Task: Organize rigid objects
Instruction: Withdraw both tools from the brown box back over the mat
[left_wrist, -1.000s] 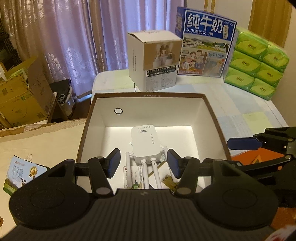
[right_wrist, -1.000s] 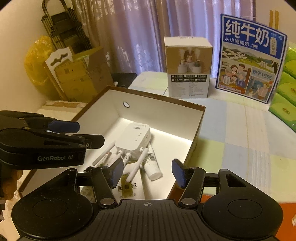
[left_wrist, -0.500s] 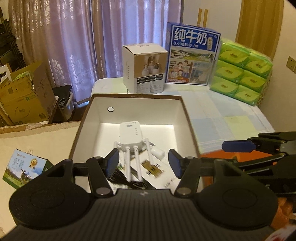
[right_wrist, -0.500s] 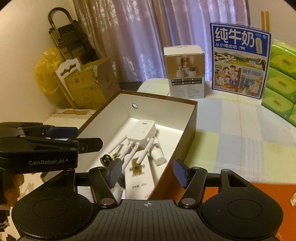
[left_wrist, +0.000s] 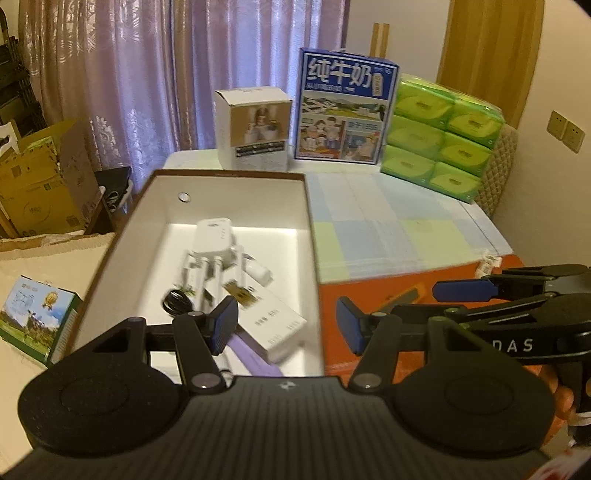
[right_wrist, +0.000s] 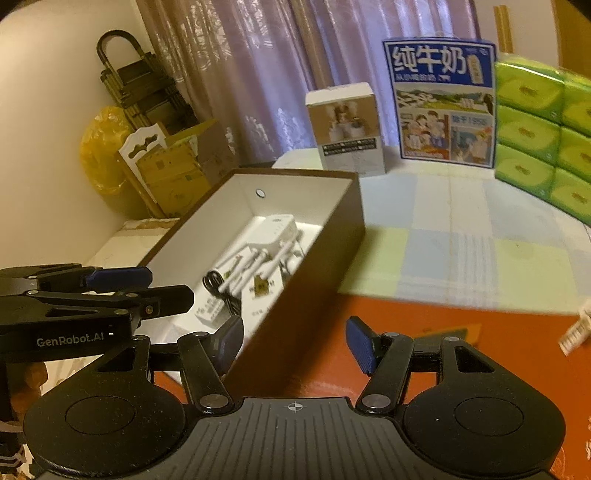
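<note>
A brown box with a white inside (left_wrist: 309, 236) (right_wrist: 343, 218) stands open on the table. In it lie a white router with antennas (left_wrist: 213, 240) (right_wrist: 274, 236), a black cable coil (left_wrist: 176, 302), a white carton (left_wrist: 275, 325), a small white bottle (left_wrist: 260, 272) and a purple item (left_wrist: 251, 356). My left gripper (left_wrist: 287, 328) is open and empty above the box's near right corner. My right gripper (right_wrist: 294, 347) is open and empty, near the box's right wall over an orange surface (right_wrist: 461, 332).
At the back stand a white product box (left_wrist: 255, 129), a blue milk carton box (left_wrist: 345, 110) and stacked green tissue packs (left_wrist: 439, 136). A small milk carton (left_wrist: 33, 321) lies left of the brown box. Cardboard boxes (left_wrist: 37, 177) stand on the floor at left.
Both grippers have pulled back and swung right, away from the box. More of the box contents and the orange surface show now. Both stay open and empty.
</note>
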